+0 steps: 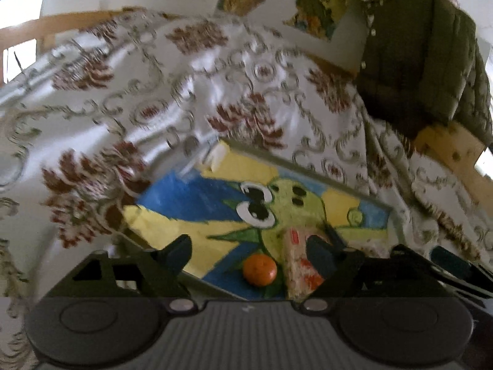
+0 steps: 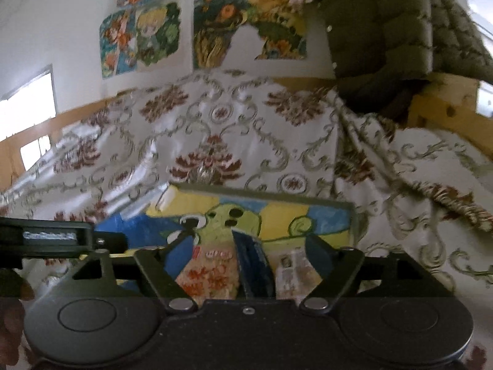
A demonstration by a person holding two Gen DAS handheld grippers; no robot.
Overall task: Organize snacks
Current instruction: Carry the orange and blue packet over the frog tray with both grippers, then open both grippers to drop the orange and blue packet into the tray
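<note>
Over painted tray | left tongs apart | right tongs apart, snack packets below

left gripper tilted downward, jaws spread wide; right gripper likewise, jaws apart
</note>
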